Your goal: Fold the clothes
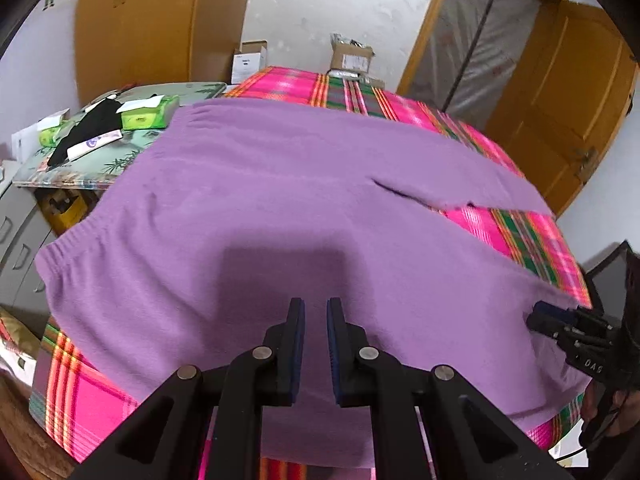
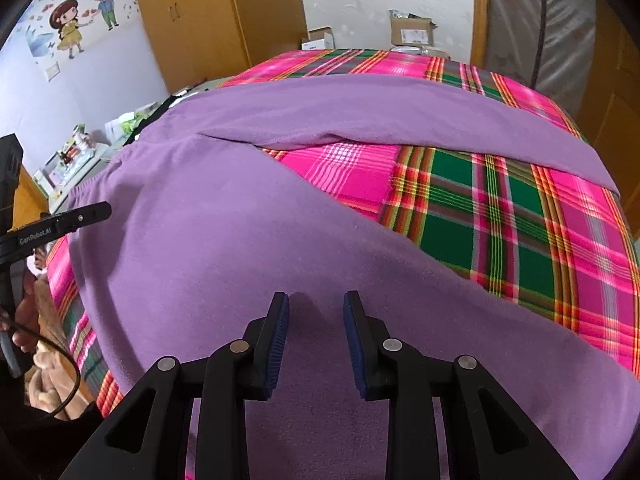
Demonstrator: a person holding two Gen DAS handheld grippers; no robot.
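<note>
A bed covered by a pink-and-green plaid sheet [image 2: 500, 216] fills both views, and across it a pair of purple fleece trousers [image 1: 280, 184] is spread flat, the elastic waistband [image 1: 60, 256] lying toward the left edge and the two legs running off to the right with a wedge of sheet showing between them. The nearer leg [image 2: 280, 248] lies straight under both tools. Beside the bed, a patterned tabletop [image 1: 120, 156] is seen carrying green tissue packs [image 1: 146, 116] and a dark garment; cardboard boxes [image 1: 352, 58] stand against the far wall.

The left gripper [image 1: 316, 320] is held above the seat of the trousers, its jaws narrowed to a slim gap with nothing between them (only bare purple fabric is visible through the slit). The right gripper [image 2: 316, 320] hangs over the nearer leg, jaws moderately apart and likewise empty; in the left view its tip [image 1: 548, 316] is seen close to the leg's edge, though contact cannot be confirmed.

No fold appears to have been made yet. Trouble could come from a pinch taken mid-panel rather than at an edge: only the top layer might be lifted, so the leg would bunch instead of turning over cleanly. The plaid sheet could also be caught along with the fleece and dragged.
</note>
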